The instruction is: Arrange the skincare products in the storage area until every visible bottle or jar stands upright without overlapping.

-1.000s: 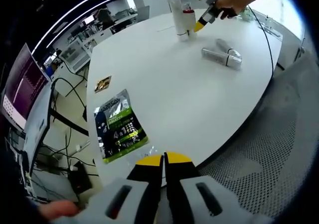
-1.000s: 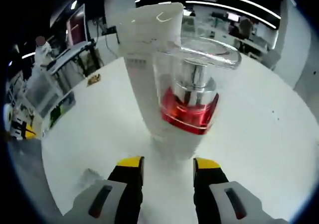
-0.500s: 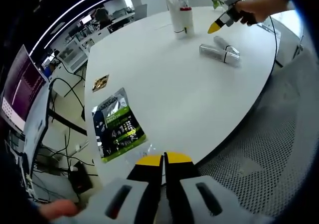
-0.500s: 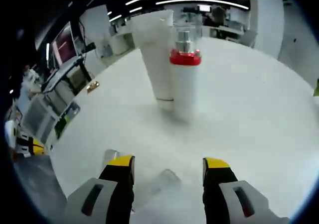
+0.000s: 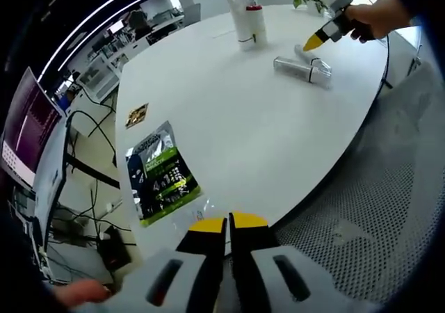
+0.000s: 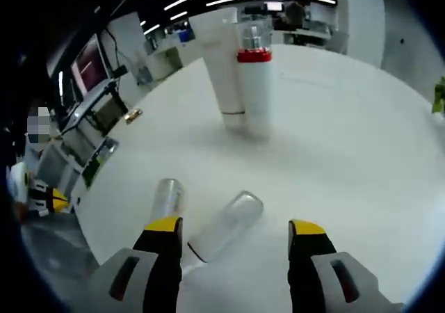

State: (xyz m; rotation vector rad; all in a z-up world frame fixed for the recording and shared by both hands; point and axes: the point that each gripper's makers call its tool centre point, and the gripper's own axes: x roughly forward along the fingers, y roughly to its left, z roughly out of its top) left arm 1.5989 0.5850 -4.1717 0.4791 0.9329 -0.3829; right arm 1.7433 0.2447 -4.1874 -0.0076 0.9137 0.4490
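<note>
In the left gripper view, the left gripper sits low at the near edge of the white table, its yellow-tipped jaws pressed together with nothing between them. Just beyond the tips lies a green and black foil packet, flat on the table, and a small gold-coloured sachet lies a little further on. At the far side stand two upright products touching each other — a tall white tube and a white pump bottle with a red collar. Nearer the right edge, two bottles lie on their sides, close together. A hand holds the right gripper above them, its yellow tip pointing down toward the lying pair; whether it touches them cannot be told.

In the right gripper view, the right gripper has its jaws spread wide and empty. Between and just ahead of the tips lie the two clear-capped bottles — one angled between the jaws, the other beside the left jaw. Further off, the white tube and the red-collared pump bottle stand upright, side by side and touching. At the table's left edge the foil packet and the gold sachet show small.
</note>
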